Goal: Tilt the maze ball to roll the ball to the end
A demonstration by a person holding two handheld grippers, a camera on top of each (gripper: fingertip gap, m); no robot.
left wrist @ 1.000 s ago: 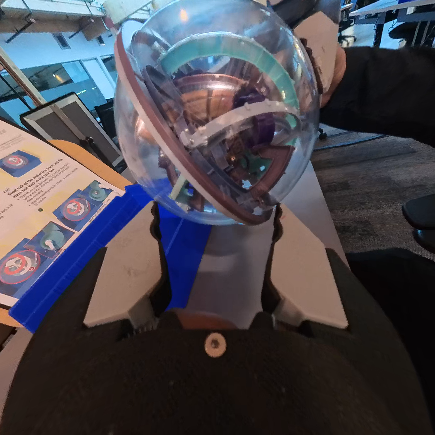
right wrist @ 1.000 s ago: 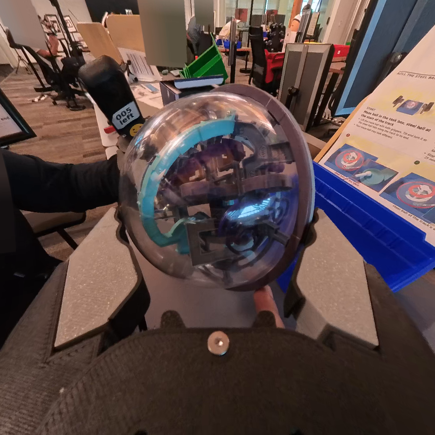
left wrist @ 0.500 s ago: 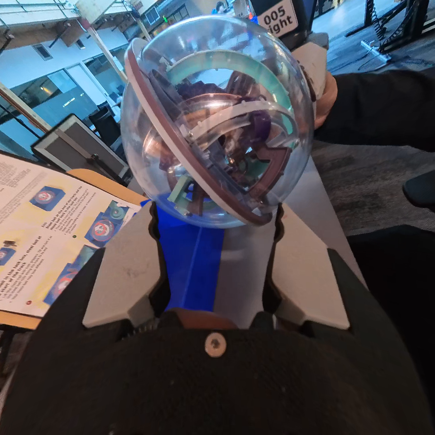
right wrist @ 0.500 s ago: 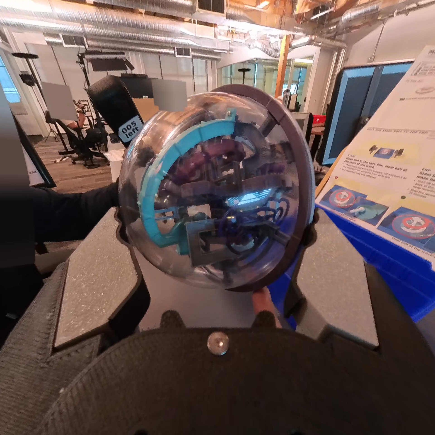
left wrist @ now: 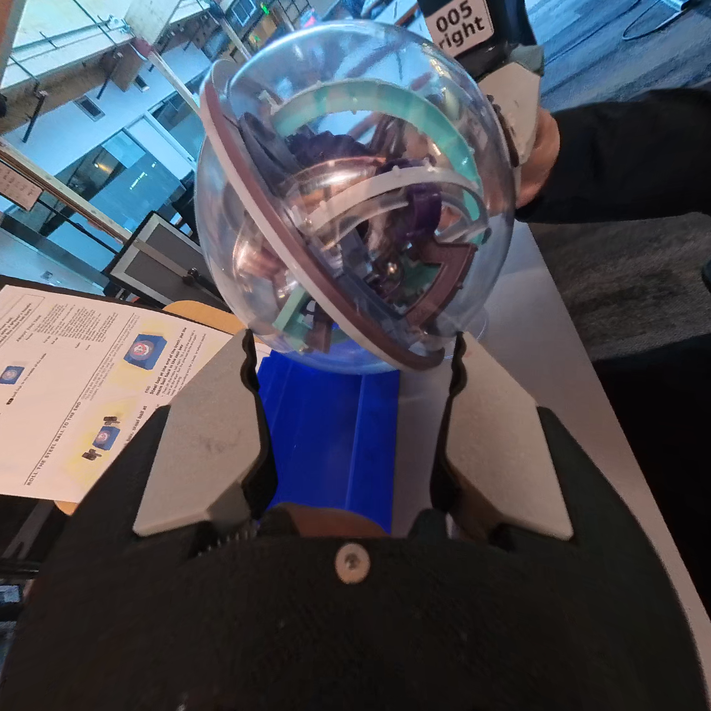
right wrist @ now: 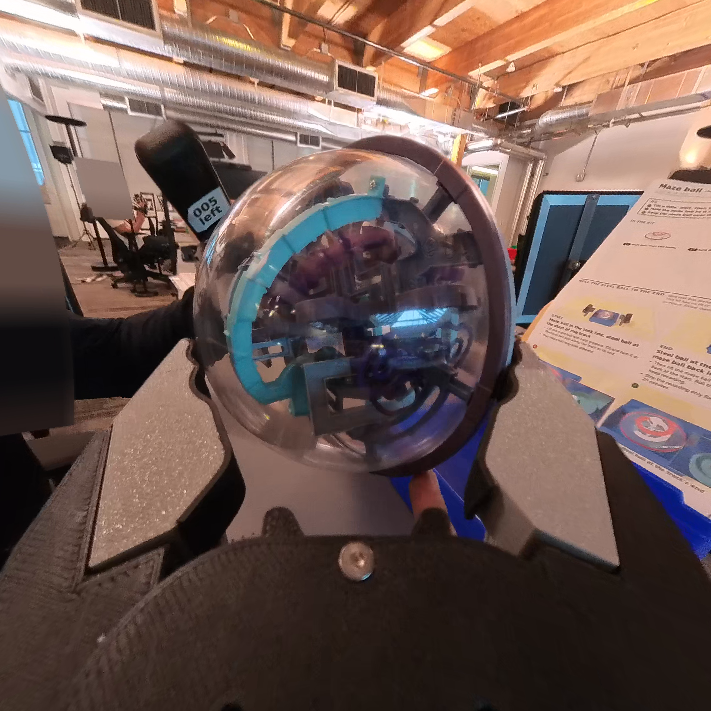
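The maze ball (left wrist: 354, 200) is a clear sphere with teal, purple and grey tracks inside and a dark rim around its middle. Both grippers hold it in the air from opposite sides. My left gripper (left wrist: 352, 342) is shut on its lower part, with the rim running diagonally. My right gripper (right wrist: 354, 358) is shut on the maze ball (right wrist: 346, 307), one finger on the clear shell and one at the rim. A small shiny ball (left wrist: 391, 266) seems to sit deep among the inner tracks. The right gripper's finger (left wrist: 515, 104) shows behind the sphere.
A blue bin (left wrist: 331, 431) lies below the ball on the grey table (left wrist: 538, 346); it also shows in the right wrist view (right wrist: 654, 511). An instruction sheet (left wrist: 77, 384) leans beside it. A dark sleeve (left wrist: 635, 154) reaches in from the right. Office chairs (right wrist: 131, 254) stand far behind.
Both grippers have tipped upward with the ball still held. The right wrist view now takes in the ceiling instead of the floor. The sphere has tilted slightly; both grips are unchanged.
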